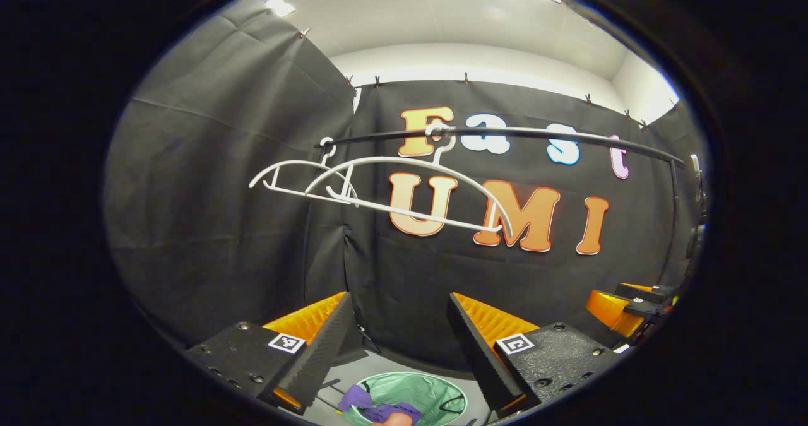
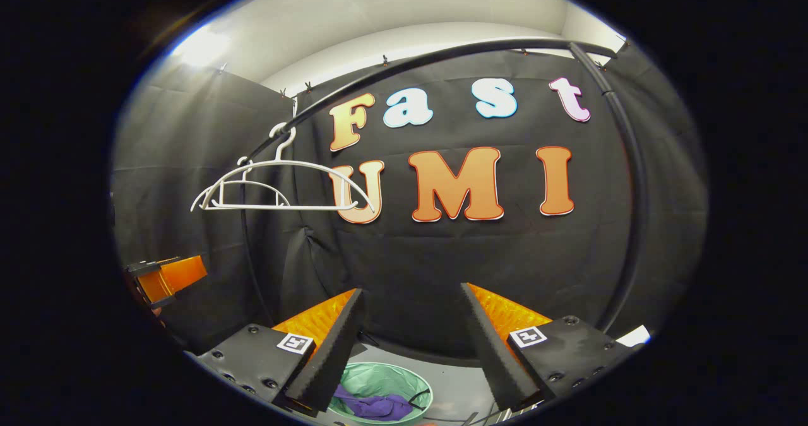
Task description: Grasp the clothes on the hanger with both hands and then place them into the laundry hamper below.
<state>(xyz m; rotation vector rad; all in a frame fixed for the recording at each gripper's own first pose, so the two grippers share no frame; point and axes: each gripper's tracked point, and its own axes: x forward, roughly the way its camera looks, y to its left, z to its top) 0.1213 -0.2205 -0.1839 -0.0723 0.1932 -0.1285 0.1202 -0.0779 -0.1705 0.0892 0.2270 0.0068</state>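
Observation:
Two bare white hangers (image 1: 385, 192) hang from the black rail (image 1: 505, 134); in the right gripper view the hangers (image 2: 284, 186) sit at upper left under the curved rail (image 2: 442, 53). Purple clothes (image 1: 372, 407) lie in the green hamper (image 1: 435, 391) on the floor below, also the clothes (image 2: 372, 407) in the hamper (image 2: 385, 378). My left gripper (image 1: 398, 325) is open with nothing between its fingers, well above the hamper. My right gripper (image 2: 410, 319) is open and holds nothing. The right gripper (image 1: 631, 309) shows at the left view's right edge; the left gripper (image 2: 164, 278) at the right view's left edge.
Black cloth walls (image 1: 221, 192) close the booth behind and to the left. The rail's upright post (image 2: 634, 224) runs down on the right. Grey floor (image 2: 454, 382) surrounds the hamper.

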